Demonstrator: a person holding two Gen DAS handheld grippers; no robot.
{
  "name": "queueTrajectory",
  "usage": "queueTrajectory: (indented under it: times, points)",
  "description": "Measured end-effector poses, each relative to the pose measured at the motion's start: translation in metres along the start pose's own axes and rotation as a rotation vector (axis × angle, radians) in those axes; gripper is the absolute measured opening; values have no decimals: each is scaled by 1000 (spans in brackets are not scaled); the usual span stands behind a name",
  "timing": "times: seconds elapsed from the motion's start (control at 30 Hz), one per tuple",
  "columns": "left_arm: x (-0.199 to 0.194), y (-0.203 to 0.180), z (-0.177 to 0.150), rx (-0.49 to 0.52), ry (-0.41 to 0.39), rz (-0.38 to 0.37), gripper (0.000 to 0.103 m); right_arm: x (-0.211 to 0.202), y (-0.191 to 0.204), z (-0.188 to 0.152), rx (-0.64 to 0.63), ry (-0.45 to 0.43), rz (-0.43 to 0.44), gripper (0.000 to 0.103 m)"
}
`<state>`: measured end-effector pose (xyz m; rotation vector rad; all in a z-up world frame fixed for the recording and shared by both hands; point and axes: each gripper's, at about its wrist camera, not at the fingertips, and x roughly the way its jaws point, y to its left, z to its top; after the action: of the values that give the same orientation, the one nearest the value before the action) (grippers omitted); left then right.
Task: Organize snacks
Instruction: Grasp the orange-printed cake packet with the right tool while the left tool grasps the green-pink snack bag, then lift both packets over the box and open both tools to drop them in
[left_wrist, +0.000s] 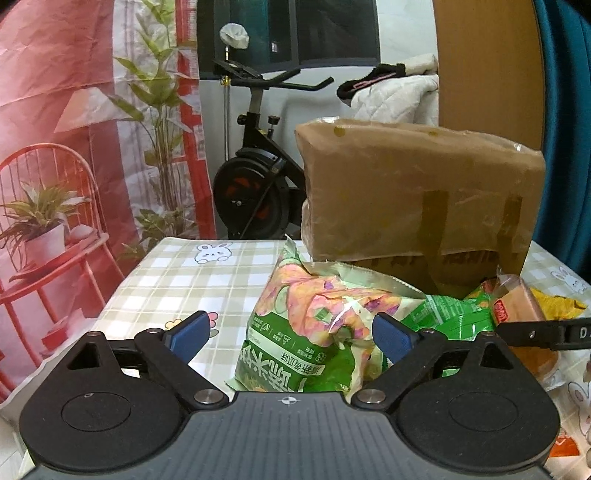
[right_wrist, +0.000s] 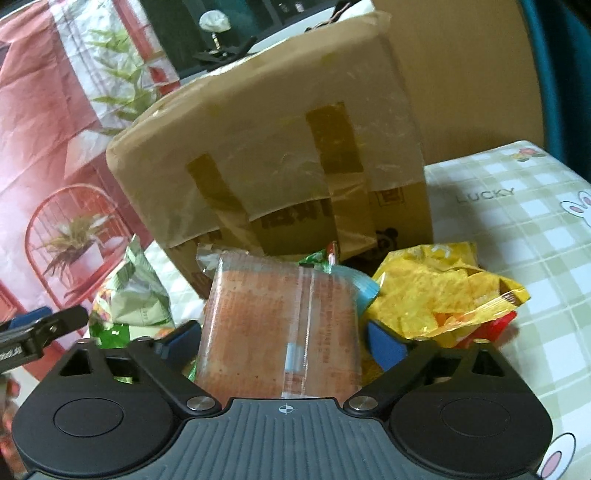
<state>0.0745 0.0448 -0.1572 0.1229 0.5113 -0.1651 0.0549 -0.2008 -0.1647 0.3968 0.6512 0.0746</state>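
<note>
Ahead of both of my tools stands the cardboard box (left_wrist: 421, 192), wrapped in clear film and brown tape, the biggest thing in sight; it sits on the tabletop (left_wrist: 177, 280) with its checked cloth and rabbit prints, just behind the heap of snacks. Far beyond the left hand-held gripper (left_wrist: 291, 338) I see an exercise bike (left_wrist: 258, 177) and a red printed backdrop (left_wrist: 55, 110) to its left.

The green snack bag (left_wrist: 306, 332) lies directly before the left hand-held gripper, between its fingers. The jaws stand wide: the left pad is clear of the bag with bare cloth showing beside it, while the right pad sits right at the crumpled edge, and I cannot tell whether it touches. Nothing is gripped there.

The yellow snack bag (right_wrist: 439, 295) lies to the right of the right hand-held gripper (right_wrist: 284, 345), just beyond its right finger and near the box.

The cake in clear wrapping (right_wrist: 280, 325) sits between the fingers of the right hand-held gripper, its far end leaning toward the box. The jaws are partly drawn in, close against both sides of the packet; I cannot tell whether the pads are pressing on it.

In the left view, the tip of the right tool reaches in from the right, beside that cake packet.
</note>
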Motion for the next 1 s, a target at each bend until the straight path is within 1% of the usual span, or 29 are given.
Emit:
queueTrajectory:
  times: [0.13,0.2,0.3,0.4,0.53,0.67,0.77,0.8,0.83,0.87,0.93,1.0]
  points:
    - [13,0,-3,25,20,-48,97,2,1,-1,-2,21,11,71]
    - [19,-5,-8,63,23,-48,97,1,0,0,0,24,17,71]
    - [29,-11,-12,102,35,-16,97,1,-1,-1,-4,21,17,70]
    - [36,-13,-11,91,29,7,97,1,-1,-1,-9,19,15,70]
    - [45,-22,-8,108,17,26,97,0,0,-2,-8,19,18,70]
    - [58,-28,-9,128,35,45,98,0,-1,-2,-10,20,21,70]
    - [64,-29,-11,143,40,81,98,0,-2,-2,-6,20,27,70]
    - [66,-28,-11,138,48,93,97,0,-2,-2,-5,19,29,70]
    - [66,-26,-11,133,51,99,86,-1,-2,-2,-4,19,30,70]
    - [65,-23,-11,123,52,106,78,-1,-3,-2,-4,19,31,70]
    - [59,-16,-7,86,69,106,70,-1,-3,-2,-4,22,33,70]
    - [48,-14,-5,68,51,74,67,-2,-3,-2,-8,25,38,69]
